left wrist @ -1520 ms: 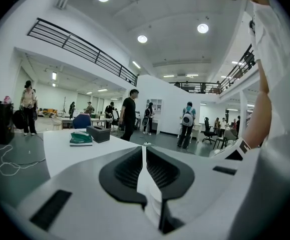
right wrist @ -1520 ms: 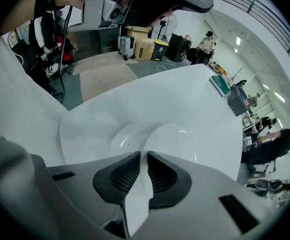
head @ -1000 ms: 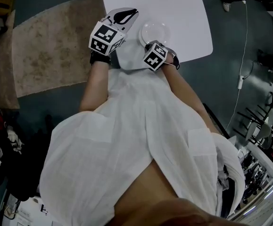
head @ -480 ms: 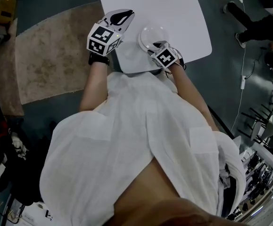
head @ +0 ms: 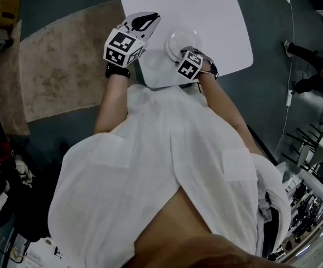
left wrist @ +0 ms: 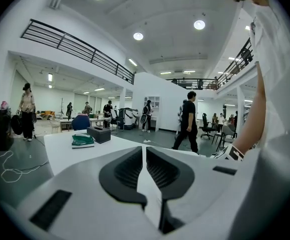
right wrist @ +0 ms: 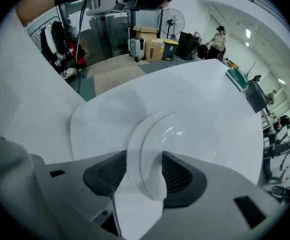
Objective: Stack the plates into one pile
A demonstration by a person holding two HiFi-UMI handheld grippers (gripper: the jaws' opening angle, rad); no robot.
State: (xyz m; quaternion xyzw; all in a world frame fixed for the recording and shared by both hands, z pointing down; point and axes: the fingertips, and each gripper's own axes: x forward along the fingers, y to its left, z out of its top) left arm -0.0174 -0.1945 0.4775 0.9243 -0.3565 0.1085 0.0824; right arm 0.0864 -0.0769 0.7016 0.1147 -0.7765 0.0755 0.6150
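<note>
A small pile of white plates (head: pixel 182 39) sits near the front edge of the white table (head: pixel 206 4). My right gripper (head: pixel 186 57) points steeply down at the pile's near side. In the right gripper view the near rim of the plates (right wrist: pixel 157 134) stands between the jaws. My right gripper (right wrist: pixel 143 160) is open: its jaws have just been opening and stand wide on either side of the rim. My left gripper (head: pixel 144 20) hovers to the left of the pile. In its own view, my left gripper (left wrist: pixel 145 151) has its jaws together with nothing between them.
A tan rug (head: pixel 61 66) lies on the dark floor left of the table. A black box (left wrist: pixel 99 134) and a green object (left wrist: pixel 83 140) sit at the table's far end. People walk about in the hall. A fan (right wrist: pixel 171 20) and cartons stand beyond the table.
The right gripper has shifted slightly at the near side of the plates and its marker cube has turned a little. The left gripper has stayed put.
</note>
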